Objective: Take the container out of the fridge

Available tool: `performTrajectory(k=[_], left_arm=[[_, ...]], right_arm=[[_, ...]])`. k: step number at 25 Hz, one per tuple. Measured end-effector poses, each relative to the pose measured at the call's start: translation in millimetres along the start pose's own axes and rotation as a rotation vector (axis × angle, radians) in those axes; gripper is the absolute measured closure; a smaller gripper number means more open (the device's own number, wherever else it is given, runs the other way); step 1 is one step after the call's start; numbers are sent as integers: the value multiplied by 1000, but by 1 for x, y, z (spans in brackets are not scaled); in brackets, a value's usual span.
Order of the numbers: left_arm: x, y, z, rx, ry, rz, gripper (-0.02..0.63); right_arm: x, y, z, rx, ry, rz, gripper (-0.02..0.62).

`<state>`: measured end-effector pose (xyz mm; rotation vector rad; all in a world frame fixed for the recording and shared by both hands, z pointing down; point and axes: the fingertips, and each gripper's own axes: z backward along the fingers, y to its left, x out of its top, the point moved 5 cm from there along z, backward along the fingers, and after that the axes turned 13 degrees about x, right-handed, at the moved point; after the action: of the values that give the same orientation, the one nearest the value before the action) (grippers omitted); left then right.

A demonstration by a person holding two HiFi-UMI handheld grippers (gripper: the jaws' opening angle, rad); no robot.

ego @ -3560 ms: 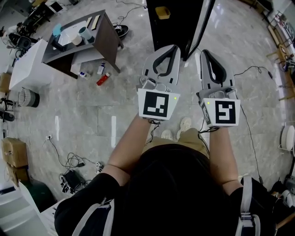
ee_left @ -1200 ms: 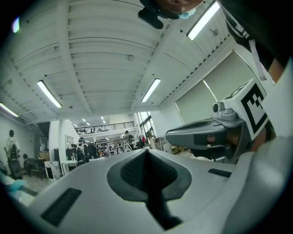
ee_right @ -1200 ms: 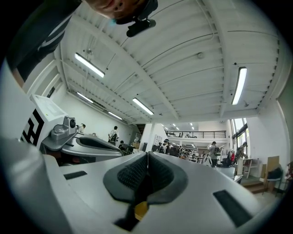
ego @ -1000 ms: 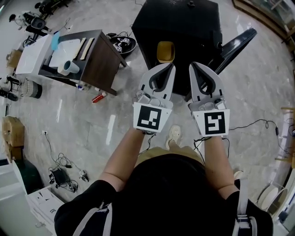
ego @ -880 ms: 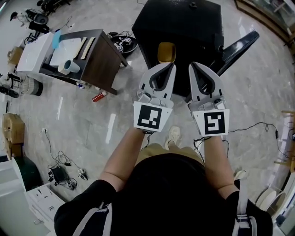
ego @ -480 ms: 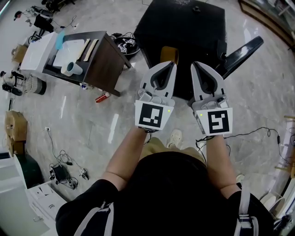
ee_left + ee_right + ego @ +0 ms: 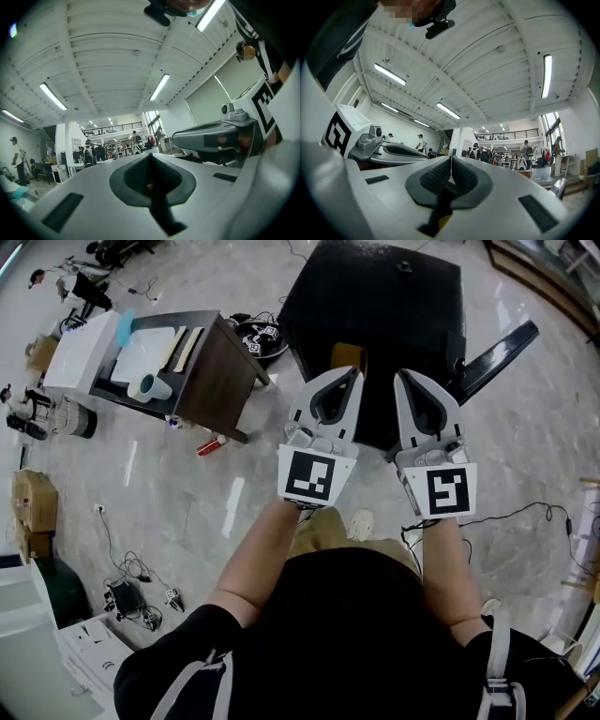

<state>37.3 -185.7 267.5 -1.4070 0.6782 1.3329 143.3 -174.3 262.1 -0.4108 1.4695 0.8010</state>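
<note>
Below, left gripper [image 7: 352, 372] and right gripper [image 7: 399, 375], jaws clenched empty, hover over marble floor [image 7: 187, 498] near fridge [image 7: 384, 296].

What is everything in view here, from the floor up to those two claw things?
Fridge: one, black, on the floor ahead, door open to the right.
Container: one, yellow, at the fridge's front, partly hidden.
Table: one, dark brown, left of the fridge.
Cup: one, pale, on the table.
Bottle: one, red, on the floor by the table.
Cables: black tangle, floor at lower left.
Left gripper: one, grey-white, shut, empty.
Right gripper: one, grey-white, shut, empty.
</note>
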Motion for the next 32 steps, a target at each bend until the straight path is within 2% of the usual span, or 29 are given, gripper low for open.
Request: performTrajectory(k=[8, 22, 29, 32], left_arm=[[-15, 23, -13, -41, 19, -22, 581], [-54, 86, -17, -93, 39, 36, 581], [-75, 90, -19, -137, 72, 5, 581], [-88, 81, -21, -174, 127, 4, 581]], right_arm=[[-10, -5, -27, -49, 32, -8, 560], [-20, 21, -80, -83, 135, -9, 560], [-32, 27, -84, -94, 174, -3, 560], [-37, 26, -82, -102, 185, -5, 560]])
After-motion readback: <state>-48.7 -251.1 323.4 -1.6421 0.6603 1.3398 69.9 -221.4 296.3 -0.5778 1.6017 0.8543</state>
